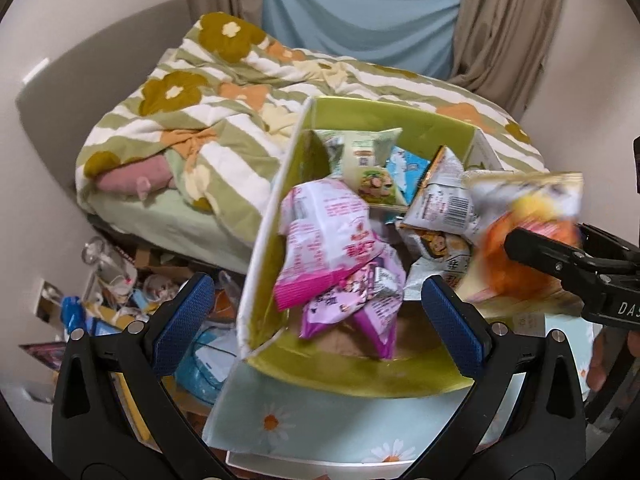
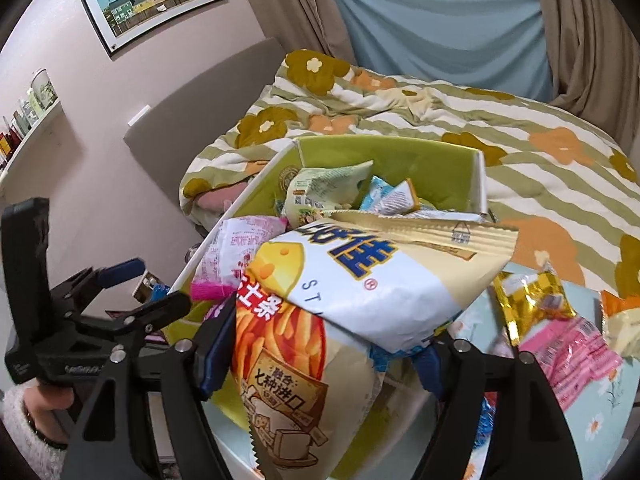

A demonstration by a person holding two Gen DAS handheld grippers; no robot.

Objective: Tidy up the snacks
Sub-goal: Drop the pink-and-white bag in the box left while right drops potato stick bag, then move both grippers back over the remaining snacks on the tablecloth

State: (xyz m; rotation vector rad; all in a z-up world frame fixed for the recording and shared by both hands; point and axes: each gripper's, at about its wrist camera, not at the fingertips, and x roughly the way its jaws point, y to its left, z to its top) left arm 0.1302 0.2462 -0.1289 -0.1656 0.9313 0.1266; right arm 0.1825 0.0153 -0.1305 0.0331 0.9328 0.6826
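Observation:
A box with a green lining (image 1: 264, 240) stands at the foot of the bed and holds several snack packets, among them a pink one (image 1: 320, 232) and a pale green one (image 1: 360, 152). My left gripper (image 1: 316, 292) is open wide over the box's near left corner, with nothing between its blue pads. My right gripper (image 2: 324, 336) is closed on a large cheese-stick chip bag (image 2: 360, 280), held over the box (image 2: 400, 160). In the left wrist view that bag (image 1: 520, 216) shows blurred at the right with the right gripper (image 1: 560, 248). The left gripper (image 2: 156, 286) appears at the left.
The bed with a striped floral blanket (image 1: 200, 120) lies behind the box. A gold packet (image 2: 532, 296) and a pink packet (image 2: 572, 352) lie loose on a daisy-printed surface (image 1: 320, 420). Clutter (image 1: 112, 280) covers the floor at left. A hand in a fuzzy white sleeve (image 2: 40, 404) holds the left gripper.

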